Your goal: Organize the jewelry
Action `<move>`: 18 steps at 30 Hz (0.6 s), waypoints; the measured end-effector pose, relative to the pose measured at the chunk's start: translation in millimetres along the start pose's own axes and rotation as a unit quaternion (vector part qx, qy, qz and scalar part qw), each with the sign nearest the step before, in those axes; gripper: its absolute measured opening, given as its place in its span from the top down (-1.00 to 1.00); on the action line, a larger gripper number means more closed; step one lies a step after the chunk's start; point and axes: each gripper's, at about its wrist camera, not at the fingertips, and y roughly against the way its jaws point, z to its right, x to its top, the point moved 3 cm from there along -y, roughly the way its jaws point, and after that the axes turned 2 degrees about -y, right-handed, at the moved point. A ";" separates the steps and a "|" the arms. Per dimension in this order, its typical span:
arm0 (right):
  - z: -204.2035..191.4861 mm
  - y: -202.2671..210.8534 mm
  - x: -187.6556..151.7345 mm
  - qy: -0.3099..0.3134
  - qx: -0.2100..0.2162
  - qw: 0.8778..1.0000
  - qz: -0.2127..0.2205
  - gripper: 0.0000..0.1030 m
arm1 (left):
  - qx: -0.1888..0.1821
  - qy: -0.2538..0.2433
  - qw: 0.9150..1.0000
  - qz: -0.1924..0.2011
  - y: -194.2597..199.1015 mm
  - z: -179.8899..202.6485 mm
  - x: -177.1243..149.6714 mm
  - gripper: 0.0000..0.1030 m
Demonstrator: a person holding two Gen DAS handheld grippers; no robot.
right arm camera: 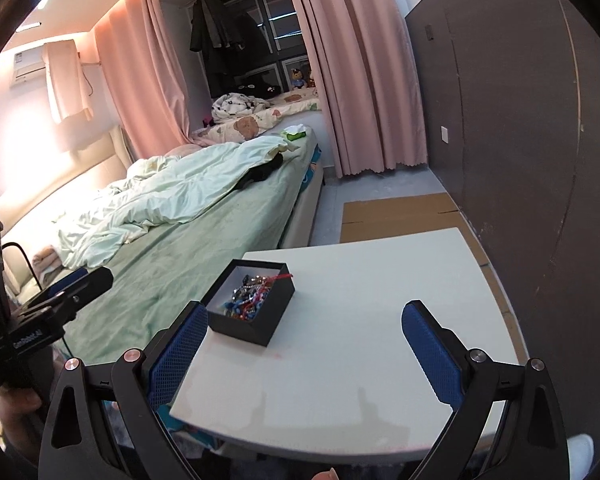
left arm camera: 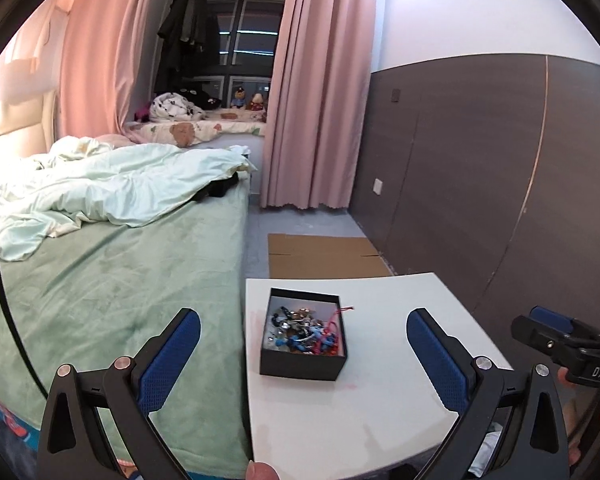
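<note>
A small black box (left arm camera: pixel 303 354) stood on the white table (left arm camera: pixel 380 420), nearer to the table's left edge and its far side than to the person. The box had no lid on it, its walls were dark outside and pale inside, and it was filled with a tangled heap of jewelry (left arm camera: pixel 306 330) — beads in blue and red, some silver and dark pieces, and a red cord (left arm camera: pixel 342 310) that hung over the far right rim. Single pieces could not be told apart in the tangle.

The left gripper (left arm camera: pixel 303 360) was held above the near part of the table with its jaws spread wide, one blue pad (left arm camera: pixel 168 364) on each side of the box in the view, and it had nothing between them. The right gripper (right arm camera: pixel 304 356) was also wide open and empty (its left pad (right arm camera: pixel 178 354) appeared just beside the near corner of the box, though contact could not be judged). Both tools hovered apart from the box — neither touched the jewelry.

The table stood close beside a bed (left arm camera: pixel 112 292) with a green sheet and a crumpled pale duvet (left arm camera: pixel 112 188). A flat piece of cardboard (left arm camera: pixel 324 256) lay on the floor behind the table.
</note>
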 end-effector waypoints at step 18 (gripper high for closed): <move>-13.3 29.2 8.7 0.016 -0.025 0.999 0.025 -0.91 | 0.005 -0.008 0.999 0.033 27.1 2.3 19.8 -1.00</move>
